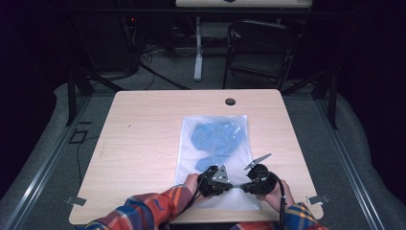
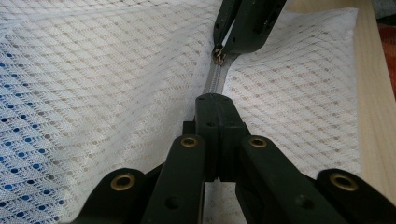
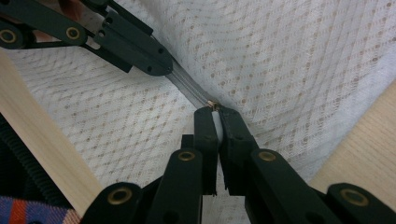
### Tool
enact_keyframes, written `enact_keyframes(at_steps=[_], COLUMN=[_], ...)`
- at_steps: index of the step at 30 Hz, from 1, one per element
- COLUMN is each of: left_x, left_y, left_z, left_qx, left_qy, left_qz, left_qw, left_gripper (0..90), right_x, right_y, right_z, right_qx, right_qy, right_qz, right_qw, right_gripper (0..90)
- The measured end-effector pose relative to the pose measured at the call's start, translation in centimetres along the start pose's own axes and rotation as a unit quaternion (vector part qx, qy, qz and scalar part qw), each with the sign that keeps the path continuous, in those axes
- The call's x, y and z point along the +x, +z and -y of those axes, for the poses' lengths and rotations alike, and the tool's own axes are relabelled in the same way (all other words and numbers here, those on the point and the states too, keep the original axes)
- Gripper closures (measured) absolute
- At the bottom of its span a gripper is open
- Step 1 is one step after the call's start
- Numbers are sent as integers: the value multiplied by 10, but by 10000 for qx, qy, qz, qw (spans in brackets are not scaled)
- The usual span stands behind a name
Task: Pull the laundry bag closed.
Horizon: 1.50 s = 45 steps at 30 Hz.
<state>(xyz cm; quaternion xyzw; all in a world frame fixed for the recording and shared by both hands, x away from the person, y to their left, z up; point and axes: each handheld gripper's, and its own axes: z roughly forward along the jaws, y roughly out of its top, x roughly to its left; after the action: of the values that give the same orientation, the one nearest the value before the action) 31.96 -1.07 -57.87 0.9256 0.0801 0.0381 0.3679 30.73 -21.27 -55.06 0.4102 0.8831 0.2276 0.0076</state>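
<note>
The white mesh bag point(image 1: 213, 148) lies flat on the near half of my table point(image 1: 139, 124), blue cloth point(image 1: 215, 136) inside — my left gripper point(image 2: 215, 105) is clamped on its zipper tape point(image 2: 214, 81), my right gripper point(image 3: 214, 112) pinched on the slider point(image 3: 213, 104) just beside it.

The high view looks forward and down from above the person's side, taking in the whole counter point(image 1: 143, 124) from far off. Each gripper view rides close along its own jaws, low over the mesh bag point(image 2: 116, 84). Both gripper views share the zipper point(image 3: 189, 86) and show the other gripper point(image 2: 245, 28) at the frame's top.
</note>
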Motion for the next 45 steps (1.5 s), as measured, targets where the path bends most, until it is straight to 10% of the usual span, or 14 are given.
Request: enact_keyframes(at_steps=[9, 11, 15, 23, 32, 45], left_x=[1, 2, 3, 3, 6, 25], left_y=[-1, -1, -1, -1, -2, -32], left_z=[2, 3, 3, 4, 7, -3], left_qx=[-35, -61, -59, -84, -246, -23], left_qy=[-78, -138, -152, -187, -301, -769], left_qz=[38, 88, 102, 83, 204, 159], left_qw=[10000, 9998, 9998, 9998, 9990, 9969], left_gripper=[900, 900, 900, 900, 890, 365], right_x=[-2, -6, -17, -13, -10, -10], right_y=[-5, -7, -16, -12, -14, -32], right_z=[3, 5, 18, 18, 17, 12], right_qx=[112, 270, 6, 97, 16, -664], right_qy=[146, 150, 536, 362, 175, 167], right_qz=[-22, 301, 15, 283, 51, 100], right_qw=[9998, 9991, 9986, 9989, 9998, 9976], right_gripper=[871, 871, 871, 868, 797, 293])
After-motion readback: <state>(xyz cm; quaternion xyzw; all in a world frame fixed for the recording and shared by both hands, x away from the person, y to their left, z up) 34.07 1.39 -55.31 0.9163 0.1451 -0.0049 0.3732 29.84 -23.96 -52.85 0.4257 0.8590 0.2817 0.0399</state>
